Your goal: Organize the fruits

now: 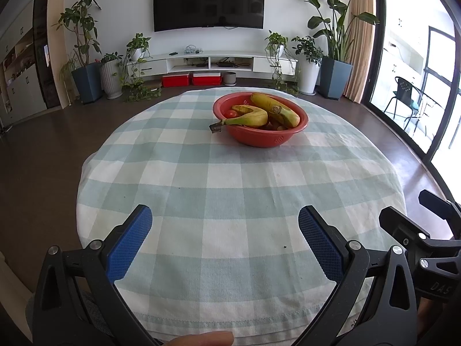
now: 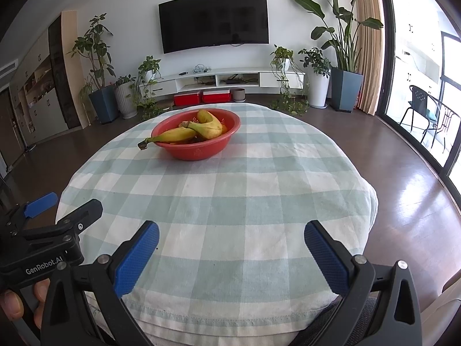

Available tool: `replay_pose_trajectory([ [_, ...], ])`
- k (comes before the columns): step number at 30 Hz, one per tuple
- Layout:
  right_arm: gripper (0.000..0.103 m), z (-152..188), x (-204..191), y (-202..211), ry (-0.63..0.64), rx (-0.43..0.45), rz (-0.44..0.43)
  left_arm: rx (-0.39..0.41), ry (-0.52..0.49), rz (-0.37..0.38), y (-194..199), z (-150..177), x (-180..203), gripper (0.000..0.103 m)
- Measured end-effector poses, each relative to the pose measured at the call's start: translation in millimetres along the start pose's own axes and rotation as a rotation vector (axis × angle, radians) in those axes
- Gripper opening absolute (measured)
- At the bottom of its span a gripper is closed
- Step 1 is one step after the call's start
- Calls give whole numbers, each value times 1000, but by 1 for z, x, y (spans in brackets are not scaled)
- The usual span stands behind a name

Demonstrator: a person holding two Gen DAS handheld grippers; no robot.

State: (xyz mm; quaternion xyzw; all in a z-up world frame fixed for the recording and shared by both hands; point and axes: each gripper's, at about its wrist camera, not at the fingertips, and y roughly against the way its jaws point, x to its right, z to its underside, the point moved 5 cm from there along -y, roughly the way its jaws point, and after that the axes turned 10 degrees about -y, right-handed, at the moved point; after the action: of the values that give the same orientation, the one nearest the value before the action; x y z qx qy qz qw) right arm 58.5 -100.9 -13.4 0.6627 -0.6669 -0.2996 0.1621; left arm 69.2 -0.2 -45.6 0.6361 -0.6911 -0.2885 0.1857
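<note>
Holding both tools low over the near edge of the checked tablecloth, you have nothing in either one. Landmark for these notes: the red bowl.

Left of the bowl: bare cloth only. One banana's stem juts out over the bowl's left rim.

In the bowl: two bananas. The lower banana lies across the front with its stem pointing left; the upper banana rests over it, slanting toward the right rim. A small red fruit sits at the left inside wall, possibly a tomato, though it is too small to be sure. Darker items lie under the bananas, unclear.

Near side of the bowl, well apart from it: your left gripper, blue pads spread wide, empty, above the cloth. To its right, your right gripper, pads equally wide, empty, also over the cloth's near edge. The two tools sit side by side, close together.

A fingertip shows at the bottom of the left wrist view.

Beyond the bowl: a wall television above a low white cabinet, with potted plants on either side.
</note>
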Motion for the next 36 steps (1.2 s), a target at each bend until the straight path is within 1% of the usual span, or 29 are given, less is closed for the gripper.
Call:
replay_pose_trajectory([
  [12,103,0,0,0,1,-3,2,-1,0,0,0,0,0,103],
  [31,103,13,2,1,3,-19,10,-3,2,-2,0,0,0,103],
  [36,103,11,2,0,3,-20,11,-5,7,-4,-3,5,-1,103],
])
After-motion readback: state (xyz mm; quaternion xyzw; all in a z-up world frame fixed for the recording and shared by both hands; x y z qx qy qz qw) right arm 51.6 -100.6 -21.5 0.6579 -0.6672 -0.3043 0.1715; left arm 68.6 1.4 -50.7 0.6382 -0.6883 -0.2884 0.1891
